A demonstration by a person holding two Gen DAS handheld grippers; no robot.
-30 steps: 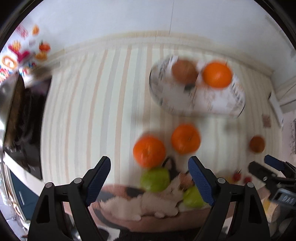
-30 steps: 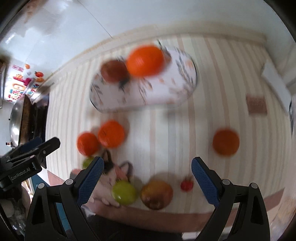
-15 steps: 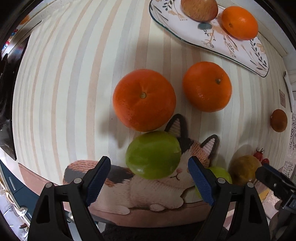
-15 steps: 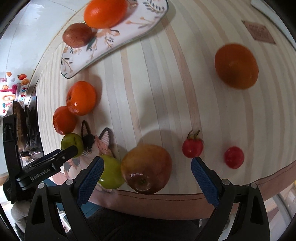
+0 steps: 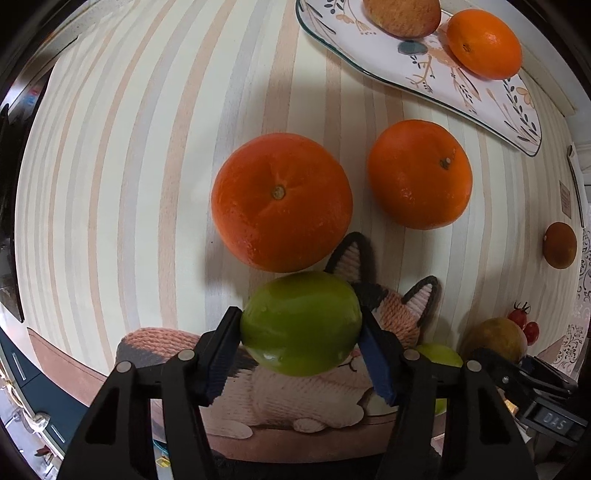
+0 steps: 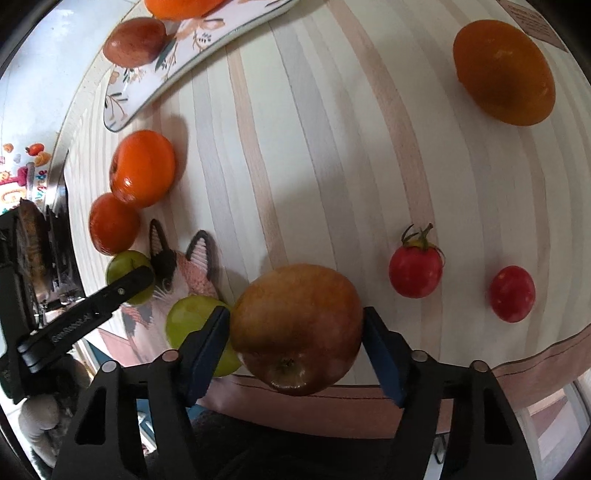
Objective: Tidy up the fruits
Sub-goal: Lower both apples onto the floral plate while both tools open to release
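My left gripper (image 5: 301, 341) is shut on a green apple (image 5: 301, 323) that rests on a knitted cat mat (image 5: 388, 317). Two oranges (image 5: 282, 201) (image 5: 419, 173) lie just beyond it. My right gripper (image 6: 297, 343) is shut on a red-yellow apple (image 6: 297, 326) near the table's front edge. A second green apple (image 6: 192, 325) touches its left finger. A patterned plate (image 5: 476, 88) at the far side holds an apple (image 5: 402, 16) and an orange (image 5: 484, 44).
Two small red tomatoes (image 6: 415, 271) (image 6: 511, 293) lie right of my right gripper. A dark orange fruit (image 6: 504, 72) sits at the far right. The striped tablecloth (image 5: 129, 166) covers the table; its brown border (image 6: 535, 373) marks the front edge.
Both grippers dropped toward the table and moved forward. The left jaws closed onto the green apple and the right jaws closed onto the red-yellow apple.
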